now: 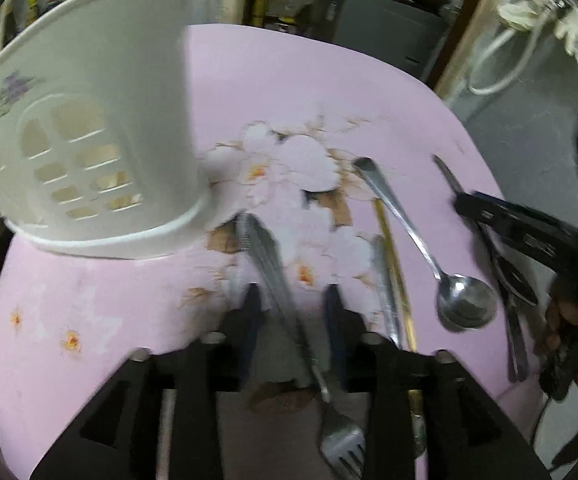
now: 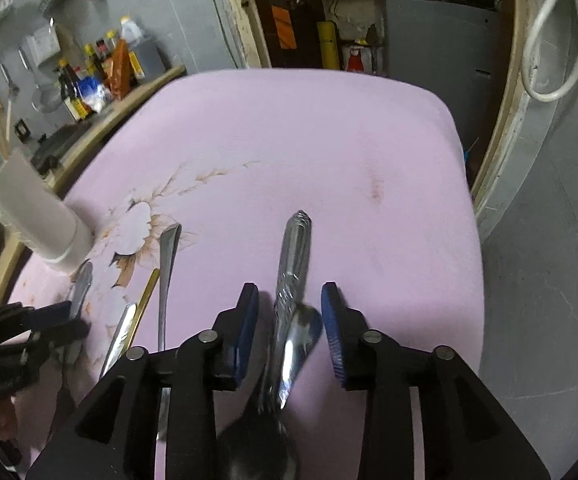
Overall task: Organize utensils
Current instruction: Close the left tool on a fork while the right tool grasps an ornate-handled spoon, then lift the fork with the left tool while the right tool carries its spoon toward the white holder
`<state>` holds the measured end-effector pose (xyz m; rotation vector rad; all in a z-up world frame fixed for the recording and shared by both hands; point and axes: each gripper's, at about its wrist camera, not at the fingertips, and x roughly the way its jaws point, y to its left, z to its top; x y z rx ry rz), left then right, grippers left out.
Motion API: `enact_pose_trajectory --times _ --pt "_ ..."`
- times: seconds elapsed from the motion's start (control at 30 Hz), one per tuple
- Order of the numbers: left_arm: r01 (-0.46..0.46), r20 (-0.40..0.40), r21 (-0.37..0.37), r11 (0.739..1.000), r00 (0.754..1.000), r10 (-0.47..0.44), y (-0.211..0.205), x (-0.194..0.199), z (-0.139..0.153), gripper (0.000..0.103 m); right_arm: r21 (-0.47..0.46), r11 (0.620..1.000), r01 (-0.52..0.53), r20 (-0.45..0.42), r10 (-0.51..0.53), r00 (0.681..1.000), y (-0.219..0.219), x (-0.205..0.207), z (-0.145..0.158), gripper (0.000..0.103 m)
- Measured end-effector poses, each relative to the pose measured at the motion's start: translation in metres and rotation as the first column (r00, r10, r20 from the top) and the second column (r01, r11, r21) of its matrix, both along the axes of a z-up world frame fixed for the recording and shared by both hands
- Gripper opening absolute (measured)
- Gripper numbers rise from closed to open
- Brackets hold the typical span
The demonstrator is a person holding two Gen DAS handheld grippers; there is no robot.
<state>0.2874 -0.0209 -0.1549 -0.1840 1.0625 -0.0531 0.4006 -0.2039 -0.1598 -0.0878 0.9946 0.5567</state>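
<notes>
A steel fork (image 1: 277,272) lies on the pink floral table (image 1: 289,92) between the blue pads of my left gripper (image 1: 293,308), which is open and clear of it. The white slotted utensil holder (image 1: 89,120) leans at the upper left. A spoon (image 1: 465,300), a gold stick (image 1: 393,264) and another steel handle (image 1: 385,280) lie to the right. In the right wrist view, my right gripper (image 2: 291,320) is open around a steel handle (image 2: 297,248) and a spoon bowl (image 2: 301,340) tipped on its edge; whether a pad touches them is unclear.
The left gripper (image 2: 71,318) shows at the lower left of the right wrist view, near the white holder (image 2: 37,216). The right gripper (image 1: 473,208) reaches in over dark utensils at the table's right edge. Bottles (image 2: 81,80) stand on a shelf behind.
</notes>
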Motion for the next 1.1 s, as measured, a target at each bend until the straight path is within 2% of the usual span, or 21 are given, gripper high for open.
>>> enact_pose_trajectory --times 0.03,0.1,0.13,0.2,0.27,0.37,0.53,0.6,0.67,0.77,0.9,1.03,1.1 --pt "0.035 -0.005 0.020 0.999 0.999 -0.035 -0.007 0.001 0.001 0.046 -0.015 1.000 -0.003 0.000 0.003 1.000 0.004 0.001 -0.001 0.032" --pt "0.060 -0.008 0.098 0.993 0.998 -0.059 -0.017 -0.004 0.000 0.047 -0.071 0.997 -0.010 0.004 0.010 1.000 0.015 0.004 -0.002 0.032" --pt "0.078 -0.007 0.154 0.985 0.997 -0.077 -0.024 -0.006 0.000 0.047 -0.086 0.996 -0.008 0.000 0.008 1.000 0.017 0.006 -0.001 0.032" --pt "0.077 0.003 0.188 0.979 0.997 -0.079 -0.029 -0.009 -0.001 0.040 -0.088 0.996 0.004 -0.016 -0.006 1.000 0.018 0.007 0.000 0.030" --pt "0.050 0.013 0.151 0.987 0.999 -0.052 -0.022 -0.012 0.001 0.033 -0.073 0.997 0.022 -0.033 -0.024 0.999 0.013 0.008 0.000 0.021" --pt "0.014 0.014 0.075 0.997 1.000 -0.016 -0.007 -0.013 0.003 0.022 -0.063 0.998 0.019 -0.061 -0.023 0.998 0.009 0.010 0.001 0.020" --pt "0.021 0.000 0.065 0.998 1.000 -0.021 0.001 -0.011 0.007 0.014 -0.140 0.990 -0.003 -0.062 -0.006 0.998 0.020 0.010 0.001 0.021" --pt "0.006 0.003 0.040 0.999 1.000 -0.006 0.006 -0.013 0.009 0.012 -0.149 0.989 0.004 -0.049 -0.011 0.999 0.020 0.009 0.001 0.016" --pt "-0.005 0.013 0.029 1.000 1.000 0.005 0.008 -0.013 0.010 0.010 -0.122 0.992 0.022 -0.050 -0.028 0.998 0.015 0.009 0.002 0.009" --pt "-0.012 0.044 0.025 1.000 0.999 0.011 0.012 -0.026 0.012 0.005 -0.089 0.995 0.036 -0.037 -0.039 0.999 0.010 0.004 0.005 0.009" --pt "-0.029 0.074 0.005 1.000 0.997 0.029 0.022 -0.046 0.014 0.001 0.006 0.999 0.042 -0.011 -0.042 0.999 0.001 -0.013 0.012 0.009" --pt "-0.039 0.062 -0.027 0.999 0.997 0.041 0.031 -0.060 0.013 0.000 0.069 0.997 0.040 0.049 -0.043 0.998 -0.003 -0.035 0.025 0.009" --pt "-0.037 0.043 -0.036 0.999 0.998 0.039 0.034 -0.067 0.013 0.000 0.093 0.995 0.031 0.048 -0.035 0.998 -0.002 -0.040 0.026 0.009"
